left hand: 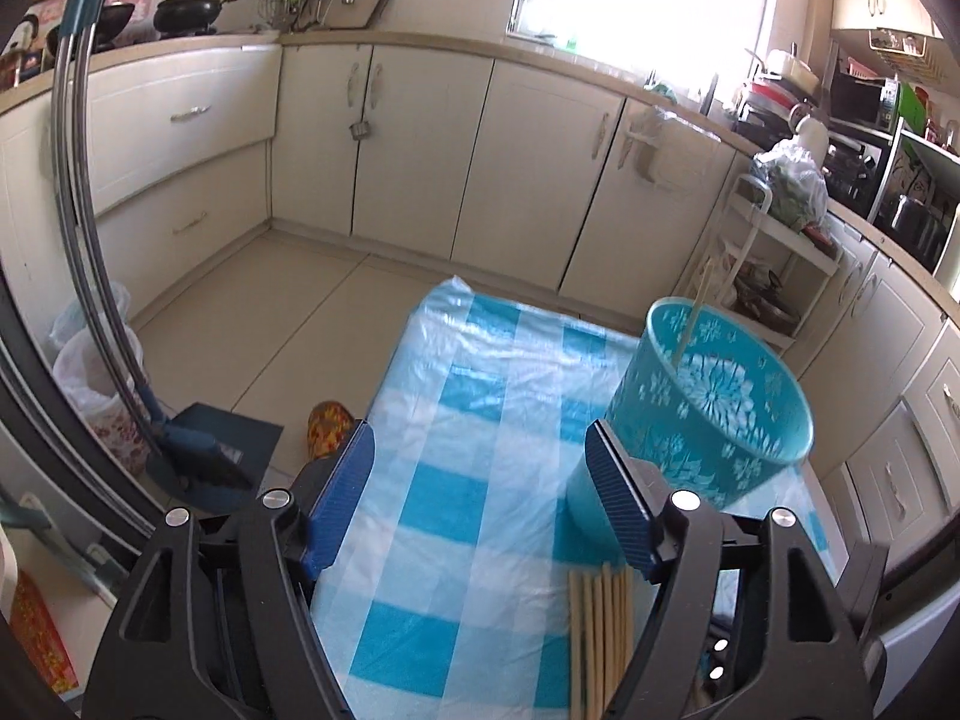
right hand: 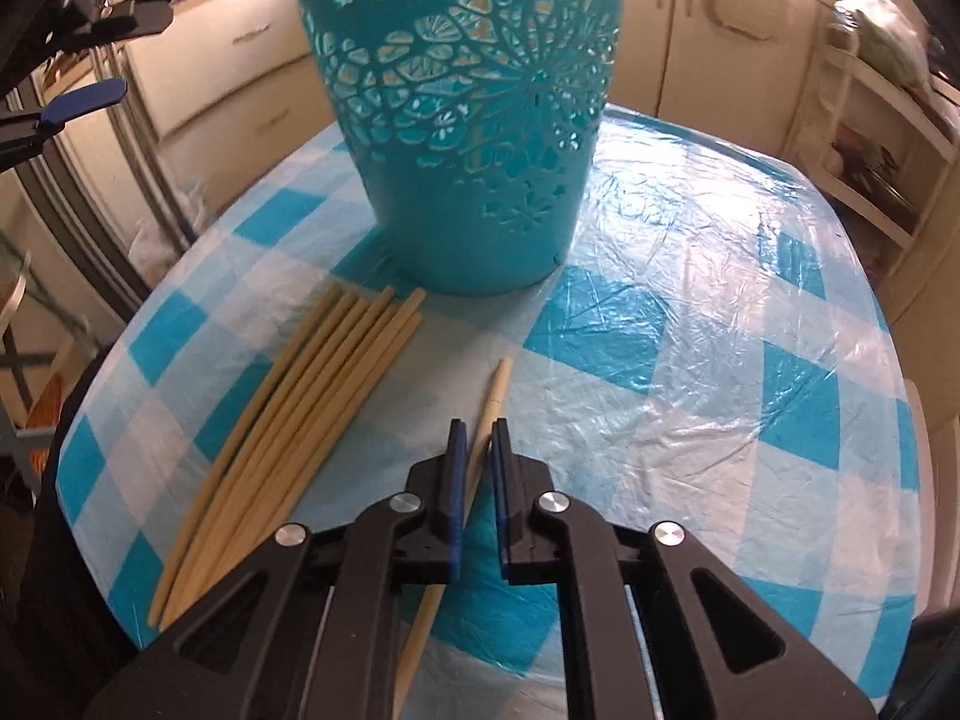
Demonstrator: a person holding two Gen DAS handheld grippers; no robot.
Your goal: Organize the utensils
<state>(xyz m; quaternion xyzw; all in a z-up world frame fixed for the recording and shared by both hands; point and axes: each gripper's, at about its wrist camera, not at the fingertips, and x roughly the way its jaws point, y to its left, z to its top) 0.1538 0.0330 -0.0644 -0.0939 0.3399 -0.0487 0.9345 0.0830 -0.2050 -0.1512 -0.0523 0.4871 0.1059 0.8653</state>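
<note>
A single chopstick (right hand: 480,456) lies on the table (right hand: 750,396), running between the two blue pads of the right claw (right hand: 477,438); the jaws stand nearly closed around it, though a thin gap shows on each side, so I cannot tell whether they grip it. Its far tip points toward the basket (right hand: 468,120). Just left of it, a bundle of chopsticks (right hand: 306,396) lies fanned on the checked cloth, their far ends close to the basket's foot. The basket is teal with cut-out flower patterns and stands upright on the table beyond the chopsticks. In the left wrist view, one more stick (left hand: 690,330) leans inside the basket (left hand: 720,408) against its far rim. The left claw (left hand: 480,498) is wide open and holds nothing, its right finger just beside the basket's wall, with the bundle (left hand: 600,642) below it. Beyond the table are the tiled floor (left hand: 252,312), a dustpan (left hand: 204,450) and cream cabinets (left hand: 420,150).
</note>
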